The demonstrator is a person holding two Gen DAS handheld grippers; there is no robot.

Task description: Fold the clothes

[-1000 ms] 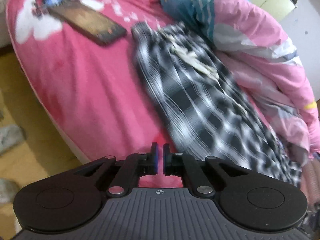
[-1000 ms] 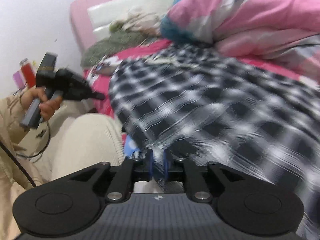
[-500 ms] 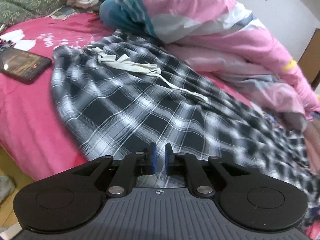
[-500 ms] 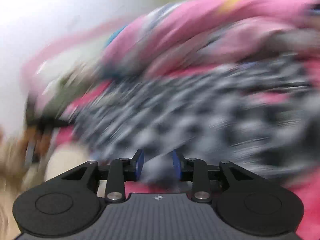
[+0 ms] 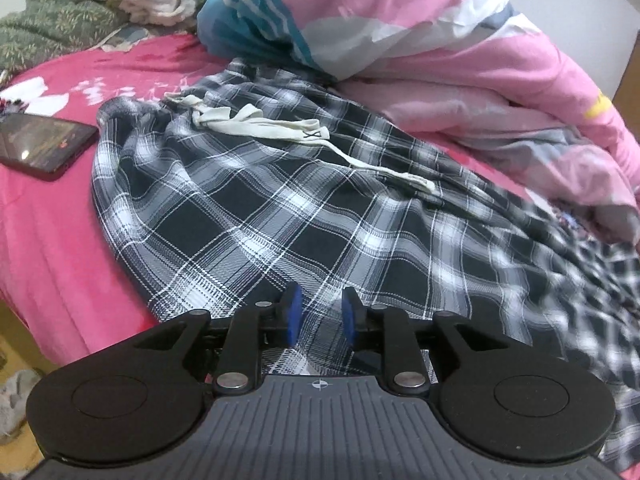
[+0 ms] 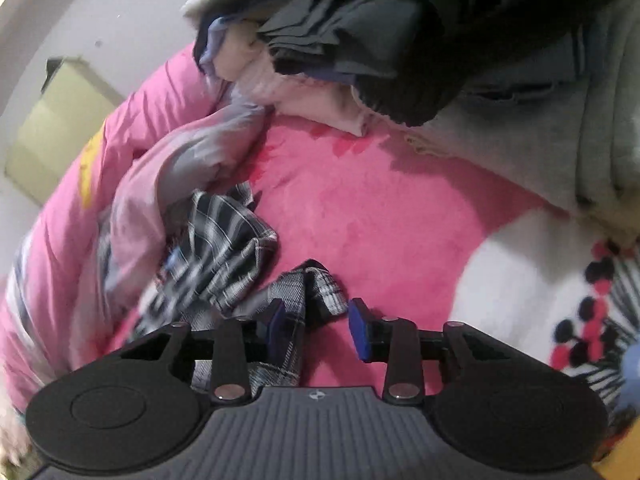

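Left gripper [image 5: 319, 316] gapes just over the black-and-white plaid cotton trousers [image 5: 280, 208] spread on the pink bed sheet [image 5: 52, 240]. Right gripper [image 6: 316, 326], fingers parted, straddles a crumpled hem [image 6: 316, 292]. Light, floppy cloth, I'd say; pinch hems and the waistband [image 5: 132, 120].

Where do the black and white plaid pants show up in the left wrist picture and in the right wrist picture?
Left wrist: the plaid pants fill the middle, spread flat, running from the drawstring waist at upper left to the right edge.
Right wrist: only the leg ends show, crumpled at lower left, one hem lying between the open fingers.
Shared landmark: the pink bedsheet under the pants; the rumpled pink duvet lies alongside them.
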